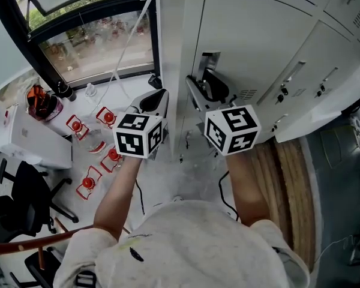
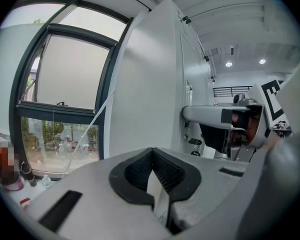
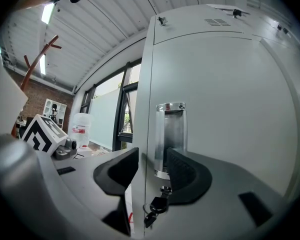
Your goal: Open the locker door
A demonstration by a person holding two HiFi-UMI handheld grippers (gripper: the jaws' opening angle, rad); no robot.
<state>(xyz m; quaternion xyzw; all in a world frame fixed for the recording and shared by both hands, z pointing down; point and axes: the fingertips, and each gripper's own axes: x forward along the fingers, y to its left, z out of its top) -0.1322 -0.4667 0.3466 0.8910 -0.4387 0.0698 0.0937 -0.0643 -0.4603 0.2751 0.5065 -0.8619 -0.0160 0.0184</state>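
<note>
Lockers [image 1: 342, 35] lined the wall; the end locker door [image 3: 225, 109], beside the window [image 2: 65, 84], looked shut. At its left edge the right gripper [image 3: 150, 176] stood wide and gripped nothing, one pad outside the cabinet side, the other before the recessed metal handle [image 3: 171, 129]. The grasp seemed not yet made; next, the jaws would need to close there and pull outward. The left gripper [image 2: 152, 154] hung alongside, closed and empty. Keys [image 3: 155, 211] dangling below might snag.

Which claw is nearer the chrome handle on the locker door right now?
Right. The right claw sits at the chrome handle, jaws apart astride the door edge. The left claw, shut, faces the locker's side panel, further from it.
</note>
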